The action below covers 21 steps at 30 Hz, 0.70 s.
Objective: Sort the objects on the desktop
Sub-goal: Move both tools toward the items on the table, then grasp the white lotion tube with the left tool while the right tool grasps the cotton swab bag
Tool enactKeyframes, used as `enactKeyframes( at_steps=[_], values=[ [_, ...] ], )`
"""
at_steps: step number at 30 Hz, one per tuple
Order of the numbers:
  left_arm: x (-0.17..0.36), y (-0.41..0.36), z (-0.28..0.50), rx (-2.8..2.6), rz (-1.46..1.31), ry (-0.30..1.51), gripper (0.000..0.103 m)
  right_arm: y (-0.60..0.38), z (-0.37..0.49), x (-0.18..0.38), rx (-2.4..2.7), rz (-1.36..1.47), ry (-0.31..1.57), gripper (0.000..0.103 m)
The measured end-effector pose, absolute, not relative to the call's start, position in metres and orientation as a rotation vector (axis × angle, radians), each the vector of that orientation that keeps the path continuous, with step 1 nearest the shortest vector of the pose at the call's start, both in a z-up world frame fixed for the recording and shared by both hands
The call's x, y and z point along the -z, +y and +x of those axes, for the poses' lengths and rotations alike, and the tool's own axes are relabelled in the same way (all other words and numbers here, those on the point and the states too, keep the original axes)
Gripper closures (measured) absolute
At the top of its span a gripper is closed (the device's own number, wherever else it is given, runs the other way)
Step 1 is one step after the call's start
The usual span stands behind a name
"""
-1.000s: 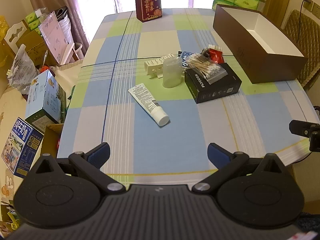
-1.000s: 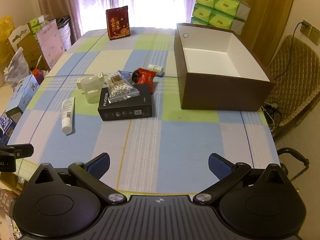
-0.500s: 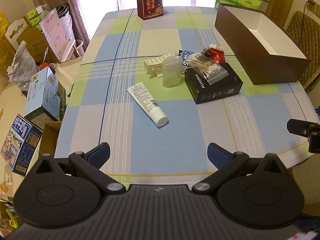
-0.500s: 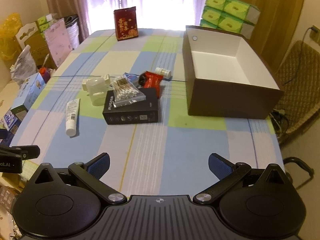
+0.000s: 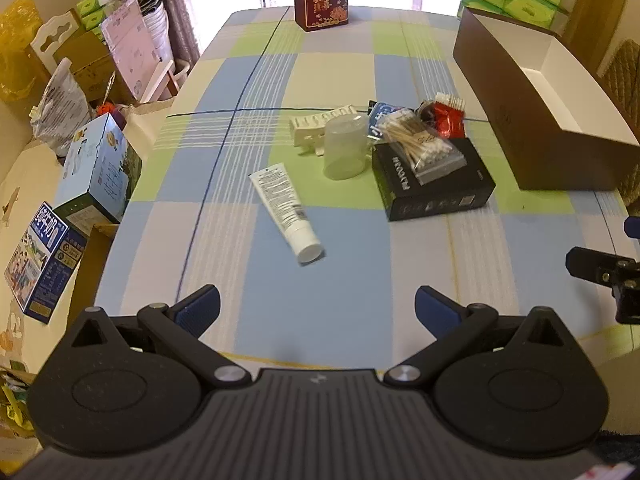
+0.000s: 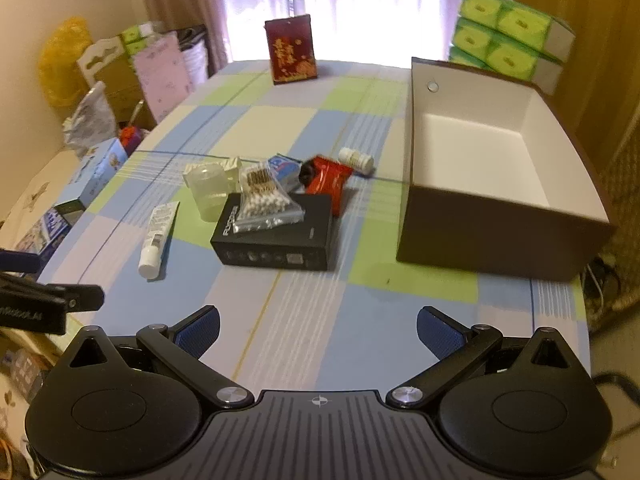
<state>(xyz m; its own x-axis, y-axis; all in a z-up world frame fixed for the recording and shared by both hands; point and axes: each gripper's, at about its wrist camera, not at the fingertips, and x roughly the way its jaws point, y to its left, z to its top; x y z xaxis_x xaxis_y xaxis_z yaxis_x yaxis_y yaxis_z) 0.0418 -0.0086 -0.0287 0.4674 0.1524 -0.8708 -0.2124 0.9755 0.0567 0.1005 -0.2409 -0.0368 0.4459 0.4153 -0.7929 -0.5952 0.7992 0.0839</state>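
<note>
Both my grippers, left (image 5: 318, 304) and right (image 6: 318, 326), gape empty short of the pile, toothpaste tube (image 5: 285, 210) dead ahead of left, only right view showing the brown box's (image 6: 496, 216) white inside and small bottle (image 6: 356, 159).

Checked blue-green tablecloth (image 5: 328, 60), brown box (image 6: 496, 224), seemingly white inside.

A bag of cotton swabs (image 6: 266, 204) lay on the black box (image 6: 276, 236). The tube (image 6: 157, 234) lay left of that box, a plastic cup (image 6: 208, 192) stood behind it, and the open box (image 6: 496, 176) stood to its right on the table (image 6: 360, 320).
</note>
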Motion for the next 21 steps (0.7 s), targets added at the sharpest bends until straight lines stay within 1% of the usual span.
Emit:
enactKeyframes(
  at_steps=[11,19,21],
  values=[
    [0.029,-0.044,0.060,-0.330,-0.133,1.038,0.001,-0.266,0.137,0.044,-0.780,-0.229,0.903,0.002],
    [0.035,-0.031,0.064,-0.403,-0.161,1.053,0.001,-0.250,0.147,0.052,-0.840,-0.235,0.902,0.002],
    [0.038,-0.023,0.068,-0.396,-0.162,1.050,0.004,-0.243,0.150,0.055,-0.838,-0.228,0.900,0.002]
  ],
)
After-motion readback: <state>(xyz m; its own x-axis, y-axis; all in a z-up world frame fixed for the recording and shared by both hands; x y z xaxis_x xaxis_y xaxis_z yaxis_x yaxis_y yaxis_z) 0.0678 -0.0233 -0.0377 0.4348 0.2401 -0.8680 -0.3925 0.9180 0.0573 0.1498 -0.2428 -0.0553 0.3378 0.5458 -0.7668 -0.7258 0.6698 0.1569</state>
